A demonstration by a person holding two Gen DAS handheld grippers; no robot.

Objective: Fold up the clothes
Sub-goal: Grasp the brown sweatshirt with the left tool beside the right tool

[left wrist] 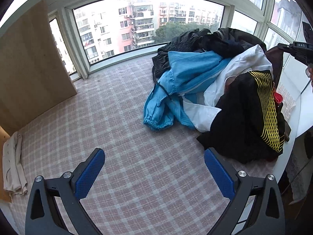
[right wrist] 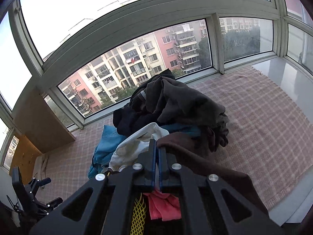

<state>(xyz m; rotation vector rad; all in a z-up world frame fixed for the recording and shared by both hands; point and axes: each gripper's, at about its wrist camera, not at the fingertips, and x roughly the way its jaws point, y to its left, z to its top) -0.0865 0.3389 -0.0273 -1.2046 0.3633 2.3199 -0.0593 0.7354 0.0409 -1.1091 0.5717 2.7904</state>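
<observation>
A pile of unfolded clothes lies on the checked mat by the window: a blue jacket [left wrist: 182,82], a white garment [left wrist: 234,82], dark clothes [left wrist: 205,41] and a black piece with a yellow net stripe [left wrist: 268,109]. My left gripper [left wrist: 154,174] is open and empty over bare mat [left wrist: 117,137], left of the pile. My right gripper [right wrist: 157,146] has its jaws together above the pile, with the edge of a brown garment [right wrist: 195,156] at its tips. A pink-red cloth [right wrist: 164,205] shows under it.
A folded beige garment [left wrist: 11,162] lies at the mat's left edge, also visible in the right wrist view [right wrist: 40,166]. A wooden board [left wrist: 29,62] leans at the left. Windows ring the far side. A white ledge [right wrist: 283,72] borders the mat on the right.
</observation>
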